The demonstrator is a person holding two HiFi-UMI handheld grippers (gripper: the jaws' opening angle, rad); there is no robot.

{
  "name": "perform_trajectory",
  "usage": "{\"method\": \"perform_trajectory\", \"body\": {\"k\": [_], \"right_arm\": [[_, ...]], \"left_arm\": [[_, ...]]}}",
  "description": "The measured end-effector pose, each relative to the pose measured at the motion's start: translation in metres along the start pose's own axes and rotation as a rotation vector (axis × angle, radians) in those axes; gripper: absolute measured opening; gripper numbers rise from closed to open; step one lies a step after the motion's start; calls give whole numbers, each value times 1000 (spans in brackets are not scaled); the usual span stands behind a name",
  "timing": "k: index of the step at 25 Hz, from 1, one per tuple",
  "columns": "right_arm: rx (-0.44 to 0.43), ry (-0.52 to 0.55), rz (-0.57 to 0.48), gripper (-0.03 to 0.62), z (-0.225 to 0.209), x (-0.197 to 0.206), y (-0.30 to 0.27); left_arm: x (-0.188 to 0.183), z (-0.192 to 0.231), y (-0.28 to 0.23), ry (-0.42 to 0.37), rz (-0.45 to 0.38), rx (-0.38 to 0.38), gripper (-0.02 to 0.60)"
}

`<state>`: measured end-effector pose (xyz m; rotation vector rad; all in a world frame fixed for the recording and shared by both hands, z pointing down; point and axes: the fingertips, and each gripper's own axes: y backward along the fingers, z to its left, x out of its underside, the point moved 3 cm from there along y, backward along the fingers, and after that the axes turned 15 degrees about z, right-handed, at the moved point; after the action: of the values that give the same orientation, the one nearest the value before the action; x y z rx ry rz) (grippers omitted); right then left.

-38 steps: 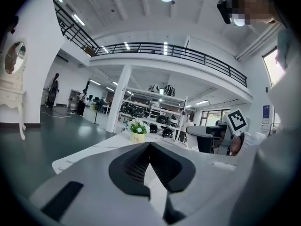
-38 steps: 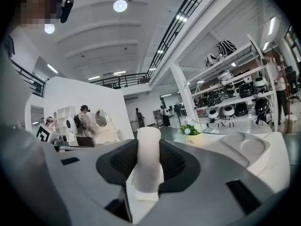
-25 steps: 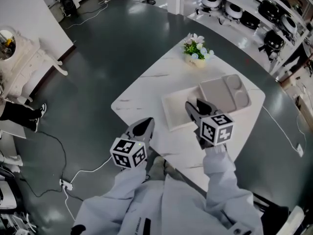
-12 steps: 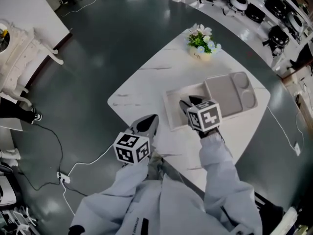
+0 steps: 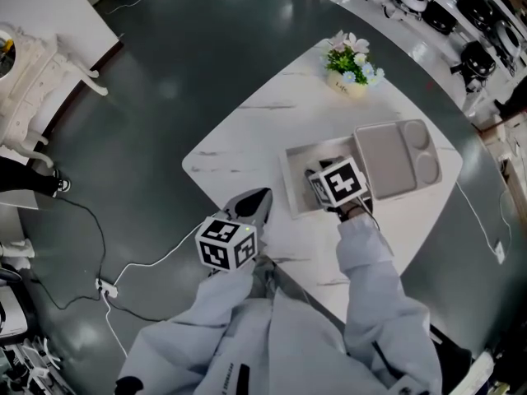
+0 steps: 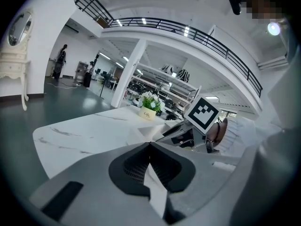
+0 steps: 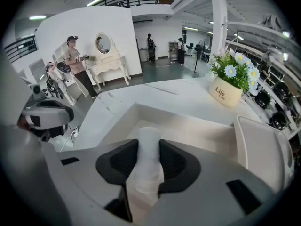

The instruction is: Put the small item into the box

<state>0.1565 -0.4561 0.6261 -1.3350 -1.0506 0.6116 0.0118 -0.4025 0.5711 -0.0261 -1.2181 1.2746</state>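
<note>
Two grippers: a person (image 5: 288, 336) in a light grey jacket holds one in each hand over a white marble table (image 5: 239, 146).
Right gripper (image 7: 148, 147): its jaws pinch the small item (image 7: 146, 173) from both sides, and the dark pads press on it.
Small item: white, soft-looking and long in shape; it stands between the pads and its top comes out beyond them.
Place of the item: over the open box (image 5: 298, 186), inside its outline; I cannot tell if it touches the bottom.
Box: white and shallow, open at the top, near the middle of the table.
Left gripper (image 6: 150, 145): the jaws are pressed together and hold nothing; it hovers at the near edge of the table, well apart from the box.
Tray (image 5: 399, 159): grey, with compartments, just beside the box on its right side.
Flower pot (image 5: 354, 66): a white pot with small white and blue flowers, at the far corner of the table, apart from the box and the tray.
Floor: dark; a white cable (image 5: 148, 262) lies on it, left of the table.
Background: in the right gripper view a second person (image 7: 75, 60) stands near a white dressing table (image 7: 108, 62) with an oval mirror.
</note>
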Motion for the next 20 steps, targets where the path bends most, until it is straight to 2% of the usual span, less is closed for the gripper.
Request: {"method": "perform_trajectory", "body": {"k": [5,17,20], "right_arm": [[1,16,55,126,0,2,-9],[65,31,68,144,-6,-1,-19],[51,6,85,157,-5,3,-20]], "left_arm": [[0,4,-3,8,8,0,-3],[-3,6,-4,9,6,6,-3],[-4,8,-3,8,3,5,-3]]}}
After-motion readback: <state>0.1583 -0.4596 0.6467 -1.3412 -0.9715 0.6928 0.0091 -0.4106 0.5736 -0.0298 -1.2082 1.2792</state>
